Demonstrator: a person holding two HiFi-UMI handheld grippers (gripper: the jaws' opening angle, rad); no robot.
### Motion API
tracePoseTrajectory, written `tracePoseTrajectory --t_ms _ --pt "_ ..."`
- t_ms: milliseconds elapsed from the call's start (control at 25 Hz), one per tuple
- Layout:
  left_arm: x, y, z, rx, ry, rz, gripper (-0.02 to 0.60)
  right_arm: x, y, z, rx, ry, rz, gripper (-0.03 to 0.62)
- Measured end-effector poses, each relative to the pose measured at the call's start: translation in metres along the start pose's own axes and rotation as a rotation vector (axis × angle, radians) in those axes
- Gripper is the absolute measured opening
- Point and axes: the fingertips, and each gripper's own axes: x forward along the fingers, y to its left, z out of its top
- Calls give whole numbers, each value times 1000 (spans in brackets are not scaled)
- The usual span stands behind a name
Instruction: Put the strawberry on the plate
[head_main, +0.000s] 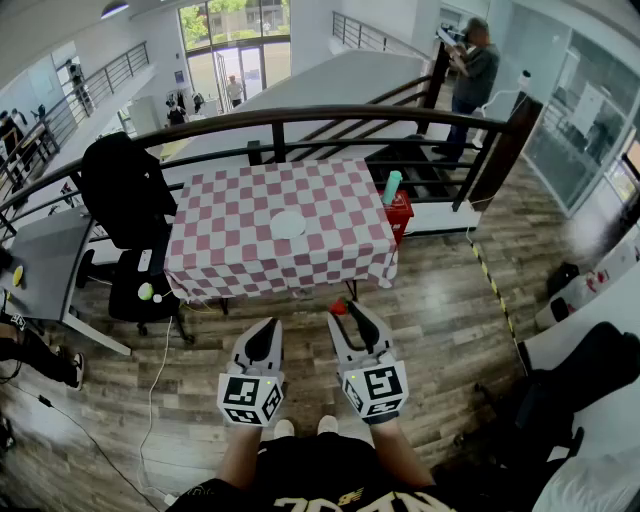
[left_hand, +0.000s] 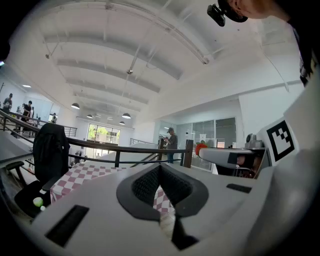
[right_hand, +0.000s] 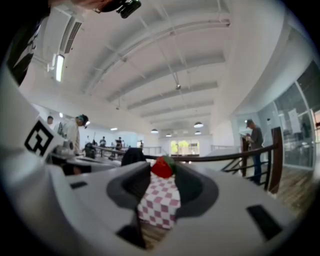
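Observation:
A red strawberry (head_main: 340, 308) with a green top sits pinched at the tips of my right gripper (head_main: 346, 312), held in the air over the wooden floor in front of the table. In the right gripper view the strawberry (right_hand: 161, 169) fills the gap between the jaw tips. A white plate (head_main: 288, 224) lies near the middle of the red-and-white checkered table (head_main: 240, 260), well ahead of both grippers. My left gripper (head_main: 266, 327) hangs beside the right one with its tips together and nothing between them; the left gripper view shows that gripper (left_hand: 160, 168) pointing toward the table.
A black chair draped with a dark jacket (head_main: 128, 190) stands at the table's left, beside a grey desk (head_main: 40, 262). A red bin (head_main: 400, 212) with a teal bottle is at the table's right corner. A dark railing (head_main: 300, 116) runs behind. A person (head_main: 476, 70) stands far back right.

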Motion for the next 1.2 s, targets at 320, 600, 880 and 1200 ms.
tracePoseTrajectory --t_ms 320,600,880,1200 --pt "11 -28 2 15 -10 -39 9 -19 -24 7 8 -20 -46 155" --pt "17 -59 -15 50 20 -100 9 -33 -41 -5 36 -29 -91 155" --pt "15 -54 -25 52 55 -81 9 -29 -49 -29 82 15 -102 155" --pt "56 -41 -52 -32 104 -129 9 -7 -66 -81 105 124 -135 155"
